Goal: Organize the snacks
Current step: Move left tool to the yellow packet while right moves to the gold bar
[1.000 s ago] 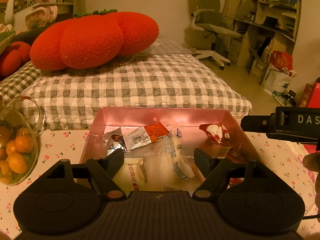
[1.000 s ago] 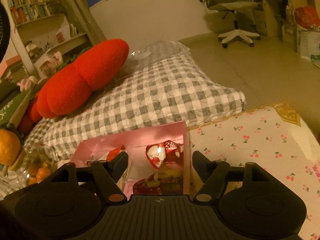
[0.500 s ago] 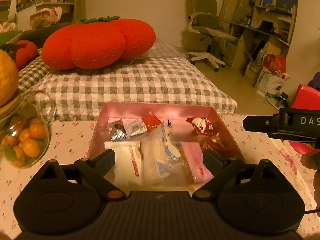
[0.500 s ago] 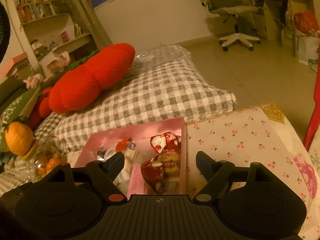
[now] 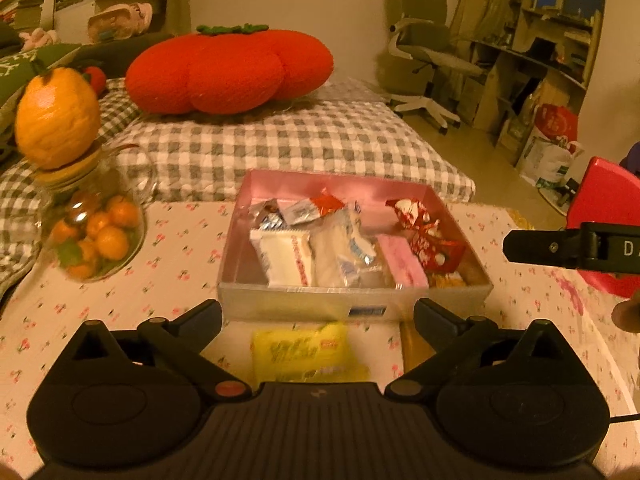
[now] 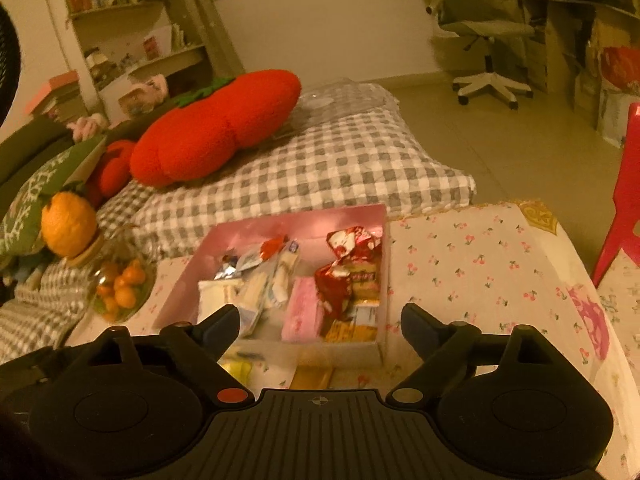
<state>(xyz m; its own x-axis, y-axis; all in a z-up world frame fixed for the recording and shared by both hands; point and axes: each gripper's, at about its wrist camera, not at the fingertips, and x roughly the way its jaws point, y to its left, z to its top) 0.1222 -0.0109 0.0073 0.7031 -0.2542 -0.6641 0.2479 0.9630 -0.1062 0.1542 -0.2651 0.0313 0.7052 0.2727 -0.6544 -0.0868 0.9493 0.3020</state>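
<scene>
A pink box (image 5: 352, 302) stands on the cherry-print tablecloth and holds several snack packets: white (image 5: 286, 262), pink (image 5: 402, 266), red (image 5: 418, 220). It also shows in the right wrist view (image 6: 382, 264). A yellow snack packet (image 5: 302, 352) lies on the cloth in front of the box, under my left gripper (image 5: 316, 314), which is open and empty. A golden packet (image 6: 312, 378) lies beside it. My right gripper (image 6: 320, 320) is open and empty, above the box's near edge; its body shows at the right of the left wrist view (image 5: 572, 246).
A glass jar of small oranges (image 5: 94, 232) with a big orange (image 5: 56, 118) on top stands left of the box. A checked mattress (image 5: 280, 144) with a red tomato cushion (image 5: 230, 74) lies behind the table. A red chair (image 6: 624, 196) stands at the right.
Both grippers have pulled back and up from the box. The whole box and the yellow and golden packets in front of it have come into view. Both stay open.
</scene>
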